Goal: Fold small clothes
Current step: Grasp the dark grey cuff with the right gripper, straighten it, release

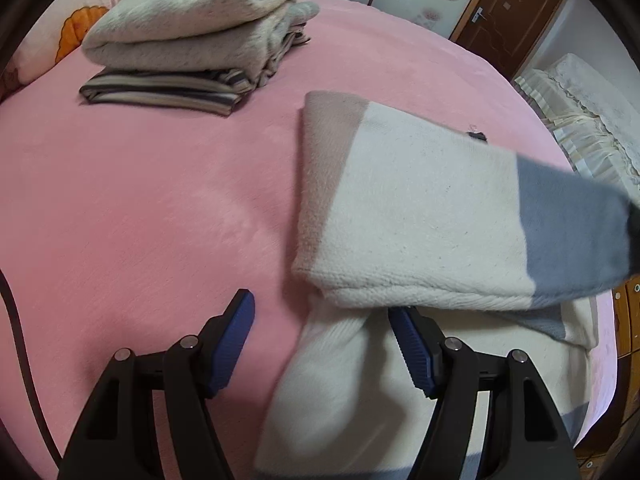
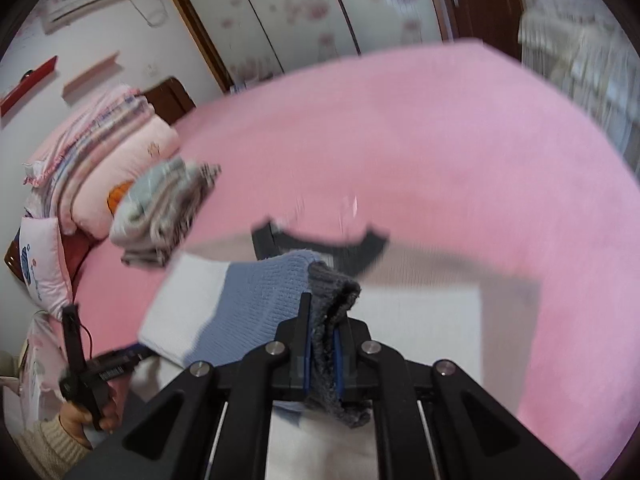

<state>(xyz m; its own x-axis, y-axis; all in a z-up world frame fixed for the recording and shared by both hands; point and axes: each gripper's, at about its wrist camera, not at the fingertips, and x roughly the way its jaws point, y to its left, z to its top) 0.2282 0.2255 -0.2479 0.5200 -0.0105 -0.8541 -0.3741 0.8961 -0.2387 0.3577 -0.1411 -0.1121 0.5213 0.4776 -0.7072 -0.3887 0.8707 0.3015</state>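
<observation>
The wide bed covered in a plush pink blanket [image 1: 160, 208] carried everything. On it lay the colour-blocked knit sweater of cream, dusty pink, blue and dark grey wool [image 1: 420, 200], spread near the person, its body flat on the blanket and one sleeve lifted across it. It looked thick, soft and limp, light enough for one gripper to carry a part of it, and likely to sag and drape wherever it was not supported; the fuzzy knit should not slip between ribbed pads. The ribbed edges, cuff, hem and neckline, seemed the firmest places to take hold.

The sleeve [image 2: 248, 300] ran cream, then blue, then into a dark grey ribbed cuff [image 2: 332, 292]. A dark grey neckband [image 2: 360, 246] showed blurred beyond it.

At the bed's far side, near a pink pillow [image 1: 80, 12], a stack of folded clothes [image 1: 192, 40] stood well apart from the sweater: fluffy grey-cream knits over a striped piece.

The right gripper [image 2: 322, 356] was clamped on the grey cuff, holding the sleeve up over the body. The left gripper [image 1: 320, 344], jaws spread wide, held nothing; its right blue pad [image 1: 412, 352] sat at the cream fabric under the raised sleeve, though contact was unclear.
</observation>
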